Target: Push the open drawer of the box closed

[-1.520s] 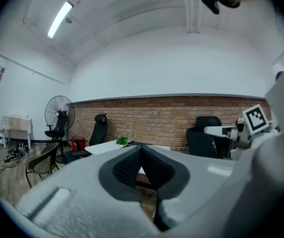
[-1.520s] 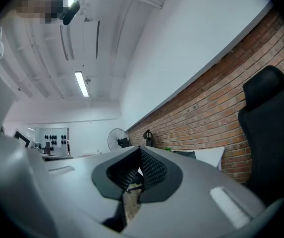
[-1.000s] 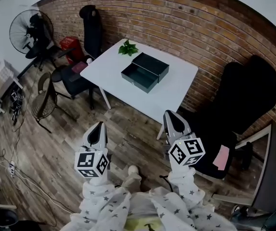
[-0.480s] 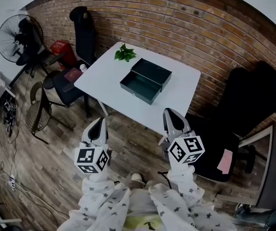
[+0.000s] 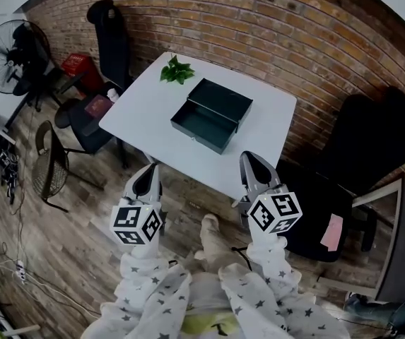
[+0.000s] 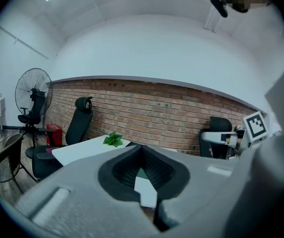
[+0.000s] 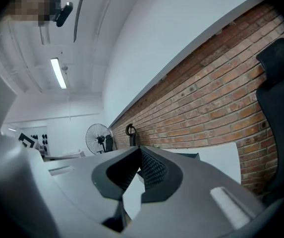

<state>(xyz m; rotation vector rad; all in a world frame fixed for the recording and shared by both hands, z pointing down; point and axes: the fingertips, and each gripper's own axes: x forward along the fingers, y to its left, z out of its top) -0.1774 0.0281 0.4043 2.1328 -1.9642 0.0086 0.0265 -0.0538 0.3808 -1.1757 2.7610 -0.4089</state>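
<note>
— What is hard to see here?

— Start with the white desk (image 5: 145, 108): in the head view its near corner is covered by the right gripper (image 5: 253, 167). The black office chair (image 5: 372, 143) past the desk's right edge is a dark mass with little detail. The black box (image 5: 225, 96) sits about mid-desk, nearer the far right edge. Its drawer (image 5: 201, 126) is pulled out toward the near left edge, and the inside is too dark to show whether anything lies in it. In both gripper views each gripper's own grey body hides nearly all of the box.

— And how are the grippers held?

— Both are raised in front of the person on star-printed sleeves (image 5: 153, 288), above the wooden floor (image 5: 82, 210). They point at the desk's near edges and stand well apart from the box. The left gripper (image 5: 148, 179) is level with the right one, short of the near left edge. Each gripper's fingers are pressed together with nothing between them.

— Anything small?

— A leafy green plant (image 5: 176, 70) lies at the desk's far corner, apart from the box.
</note>
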